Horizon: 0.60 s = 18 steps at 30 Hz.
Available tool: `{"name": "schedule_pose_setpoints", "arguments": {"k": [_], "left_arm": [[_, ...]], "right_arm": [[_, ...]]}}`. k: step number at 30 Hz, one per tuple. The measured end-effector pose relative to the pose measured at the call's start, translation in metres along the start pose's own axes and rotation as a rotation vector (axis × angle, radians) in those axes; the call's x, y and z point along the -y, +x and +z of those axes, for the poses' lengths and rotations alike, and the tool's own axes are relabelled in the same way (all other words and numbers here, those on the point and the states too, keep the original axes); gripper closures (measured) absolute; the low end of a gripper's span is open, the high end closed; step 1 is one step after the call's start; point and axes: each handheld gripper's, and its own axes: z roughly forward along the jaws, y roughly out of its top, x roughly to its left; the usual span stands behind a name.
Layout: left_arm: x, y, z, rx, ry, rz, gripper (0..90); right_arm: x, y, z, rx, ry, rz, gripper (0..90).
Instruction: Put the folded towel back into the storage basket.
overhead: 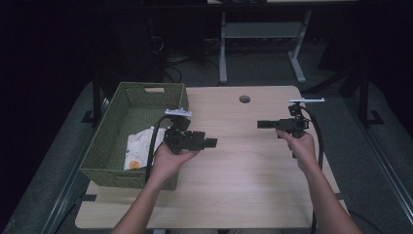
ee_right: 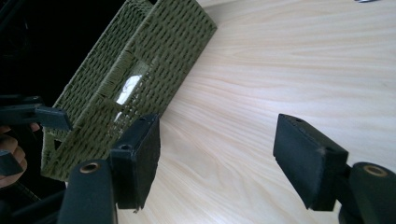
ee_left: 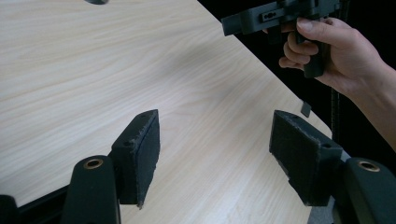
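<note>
Leaving a broad stretch of bare surface (overhead: 243, 156) open between the left claw (overhead: 210, 142) and the right claw (overhead: 263, 125), both held apart with nothing between their pads. Blocking the left side: a green woven basket (overhead: 104, 146), cloth (overhead: 139, 146) lying inside, crowding the left hand (overhead: 170, 156).

A light wooden surface (overhead: 243, 161) with a round cable hole (overhead: 244, 99) near its far edge stands on a grey floor (overhead: 272, 73). Behind it, in the dark, a white-framed desk (overhead: 223, 44) rises on two legs, with a tangle of black cables (overhead: 170, 58) on the floor to its left.
</note>
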Motion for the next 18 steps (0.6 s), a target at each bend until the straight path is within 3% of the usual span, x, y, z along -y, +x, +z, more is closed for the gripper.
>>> {"name": "schedule_pose_setpoints", "arguments": {"k": [8,18], "left_arm": [[0.002,-0.013,0.019,0.032,0.007,0.005,32.3],[0.014,-0.028,0.048,0.081,0.039,0.015,31.4]], "right_arm": [[0.017,-0.017,-0.020,0.022,-0.014,0.029,30.9],[0.037,-0.029,-0.034,0.052,-0.015,0.050,30.6]]}}
